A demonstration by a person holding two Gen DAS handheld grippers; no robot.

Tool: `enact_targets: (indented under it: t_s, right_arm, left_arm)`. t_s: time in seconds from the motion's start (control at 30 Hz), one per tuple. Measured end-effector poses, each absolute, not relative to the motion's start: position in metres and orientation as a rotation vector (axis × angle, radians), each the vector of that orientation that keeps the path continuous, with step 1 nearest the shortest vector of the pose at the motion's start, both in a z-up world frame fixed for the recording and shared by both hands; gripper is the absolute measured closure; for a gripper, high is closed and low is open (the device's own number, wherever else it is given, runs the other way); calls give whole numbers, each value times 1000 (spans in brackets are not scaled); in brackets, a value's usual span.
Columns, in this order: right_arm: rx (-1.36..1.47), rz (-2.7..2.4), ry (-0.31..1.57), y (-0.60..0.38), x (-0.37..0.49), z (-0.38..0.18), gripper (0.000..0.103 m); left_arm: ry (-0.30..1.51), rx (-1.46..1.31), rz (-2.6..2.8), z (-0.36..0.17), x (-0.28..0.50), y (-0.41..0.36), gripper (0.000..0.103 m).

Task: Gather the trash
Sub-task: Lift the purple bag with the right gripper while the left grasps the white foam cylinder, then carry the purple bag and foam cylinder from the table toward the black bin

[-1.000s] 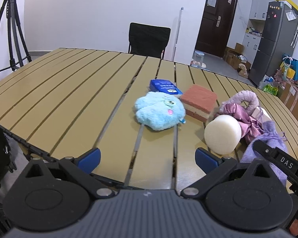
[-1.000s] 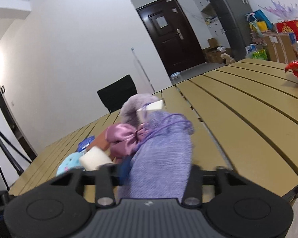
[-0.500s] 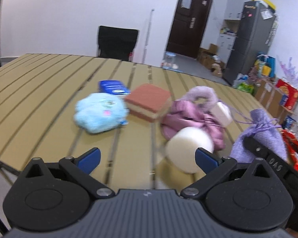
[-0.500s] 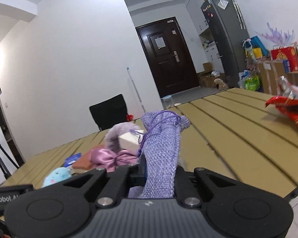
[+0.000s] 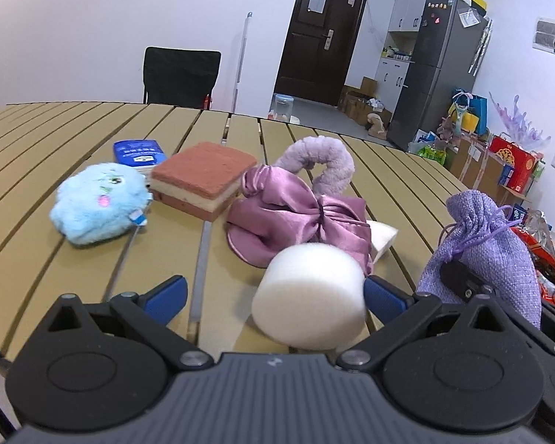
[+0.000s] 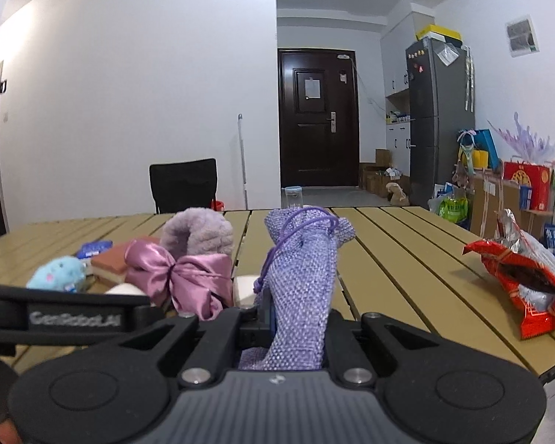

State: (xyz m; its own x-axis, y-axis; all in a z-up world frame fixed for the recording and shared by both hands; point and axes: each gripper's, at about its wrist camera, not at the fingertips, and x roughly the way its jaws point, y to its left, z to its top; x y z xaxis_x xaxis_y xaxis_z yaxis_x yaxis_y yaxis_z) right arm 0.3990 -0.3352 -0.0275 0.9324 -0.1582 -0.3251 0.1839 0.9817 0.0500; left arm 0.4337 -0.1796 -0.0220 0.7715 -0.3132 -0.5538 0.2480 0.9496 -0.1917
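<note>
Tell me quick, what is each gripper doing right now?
Left gripper: open, white foam cylinder between its fingers, not gripped.
Right gripper: shut on the purple drawstring pouch.

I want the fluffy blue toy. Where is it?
In the left wrist view, the blue plush toy lies on the table's left side, beside the layered sponge.

A purple bag held up over the table

The right gripper [image 6: 296, 318] is closed tight on a purple cloth bag [image 6: 301, 277], which stands upright over the wooden table [image 6: 396, 277]. Left of the bag lie a shiny pink bow [image 6: 183, 277], a fluffy purple ring [image 6: 198, 235] behind it, and a little blue fuzzy toy [image 6: 57, 273] farther left. Well to the right of the bag lies an open red snack wrapper [image 6: 525, 273].
</note>
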Motion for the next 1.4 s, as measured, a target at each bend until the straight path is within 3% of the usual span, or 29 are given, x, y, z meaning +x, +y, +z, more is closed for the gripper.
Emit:
enact_targets:
  t_s: [0.03,0.07,0.1,0.17,0.97,1.4]
  right_arm:
    - [75,-175,330,-335,400,-28,99]
    - [74,-173,334,-337,400,-28,99]
    - [74,-171,339,-337,400,-28,99]
    - [72,-167,345,-336,402,-29,99]
    - [49,-116,306,-316,388,-19,99]
    - [32,-51,235,-294,350,-4,99]
  left_arm:
    - [611,-107,-307,-23,434,-180,5]
    - [605,-105,-312,-24,434,-181,20]
    - [608,-106,-328,-25,435,-181,43]
    - [615,-113,-348,-27,437,-180,45]
    - [484,-10,-242,3,405,-151,47]
    - [379,25,-207,24,349,-118,47]
